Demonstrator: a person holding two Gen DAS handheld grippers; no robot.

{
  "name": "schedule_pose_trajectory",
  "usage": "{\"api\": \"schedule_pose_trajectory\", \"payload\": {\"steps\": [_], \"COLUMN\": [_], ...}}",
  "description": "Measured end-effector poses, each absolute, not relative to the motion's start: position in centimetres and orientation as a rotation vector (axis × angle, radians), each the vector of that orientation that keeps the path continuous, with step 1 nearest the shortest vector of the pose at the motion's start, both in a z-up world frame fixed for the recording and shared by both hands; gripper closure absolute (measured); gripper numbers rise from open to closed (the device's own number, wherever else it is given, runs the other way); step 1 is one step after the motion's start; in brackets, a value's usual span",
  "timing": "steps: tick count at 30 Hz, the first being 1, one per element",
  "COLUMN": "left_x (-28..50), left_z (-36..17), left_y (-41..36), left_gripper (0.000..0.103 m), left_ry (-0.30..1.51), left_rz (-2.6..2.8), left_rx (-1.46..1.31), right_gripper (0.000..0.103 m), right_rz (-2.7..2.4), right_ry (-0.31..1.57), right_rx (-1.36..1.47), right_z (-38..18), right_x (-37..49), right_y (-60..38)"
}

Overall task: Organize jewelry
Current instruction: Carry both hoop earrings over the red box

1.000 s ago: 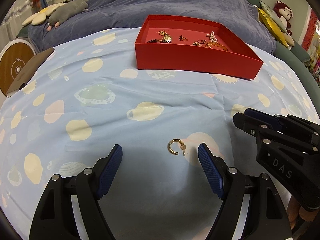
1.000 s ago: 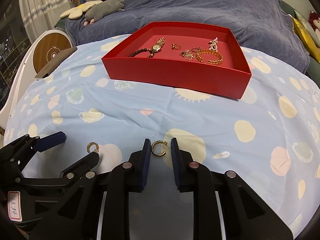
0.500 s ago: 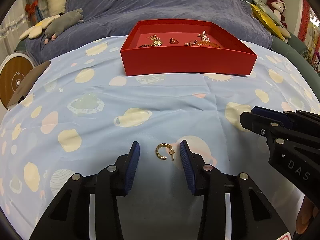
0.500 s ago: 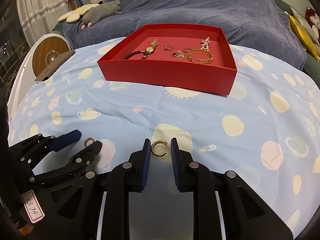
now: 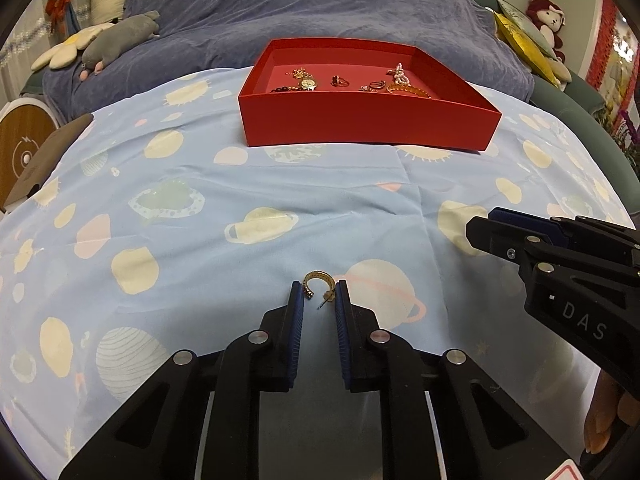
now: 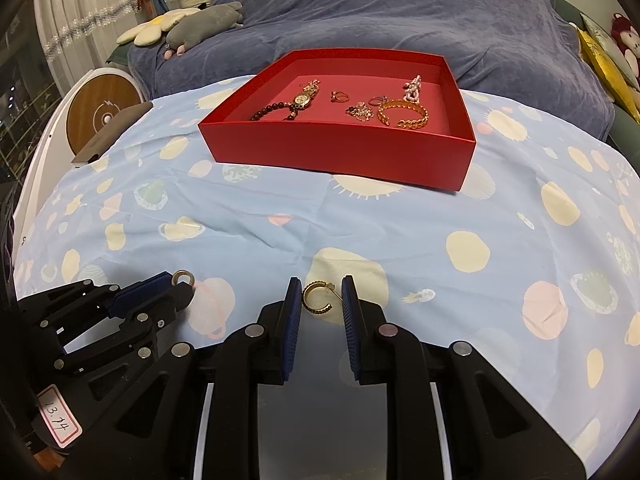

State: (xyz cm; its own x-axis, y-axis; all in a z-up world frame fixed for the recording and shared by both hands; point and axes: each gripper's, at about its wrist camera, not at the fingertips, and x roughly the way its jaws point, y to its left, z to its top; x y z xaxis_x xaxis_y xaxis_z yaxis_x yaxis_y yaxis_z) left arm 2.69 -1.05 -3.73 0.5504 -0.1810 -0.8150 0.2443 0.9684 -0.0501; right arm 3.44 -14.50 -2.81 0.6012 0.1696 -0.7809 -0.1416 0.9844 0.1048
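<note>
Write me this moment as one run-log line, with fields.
left gripper: closing around gold hoop earring | right gripper: around second hoop earring | red box: holds jewelry

Red box (image 5: 368,128) — pale-blue planet-print cloth (image 5: 200,240).

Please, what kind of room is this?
Most likely a bedroom at home. The work surface is a planet-print sheet, with a rumpled blue blanket behind the red jewelry box and plush toys lying along the far edge.
</note>
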Motion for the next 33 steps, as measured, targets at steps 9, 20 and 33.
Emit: {"api": "schedule_pose_trajectory", "payload": {"steps": [9, 20, 33], "left_x": [2.0, 2.3, 5.7], "left_z": [-2.8, -0.3, 4.4], "left_y": [0.5, 0.5, -1.8], "left_gripper": [0.090, 0.090, 0.090], "left_ry": [0.978, 0.937, 0.824], "left_rz": [-0.299, -0.318, -0.303], "left_rx": [-0.011, -0.056, -0.043], "right_gripper": [0.083, 0.083, 0.083], "right_rz": [0.193, 0.203, 0.179], "right_ry": [0.893, 0.861, 0.788], "right_rx": [0.045, 0.066, 0.117], "right_z": [-2.0, -0.4, 3.3], "right_x": [3.1, 3.1, 5.7], "right_y": [-14.6, -14.8, -16.0]}}
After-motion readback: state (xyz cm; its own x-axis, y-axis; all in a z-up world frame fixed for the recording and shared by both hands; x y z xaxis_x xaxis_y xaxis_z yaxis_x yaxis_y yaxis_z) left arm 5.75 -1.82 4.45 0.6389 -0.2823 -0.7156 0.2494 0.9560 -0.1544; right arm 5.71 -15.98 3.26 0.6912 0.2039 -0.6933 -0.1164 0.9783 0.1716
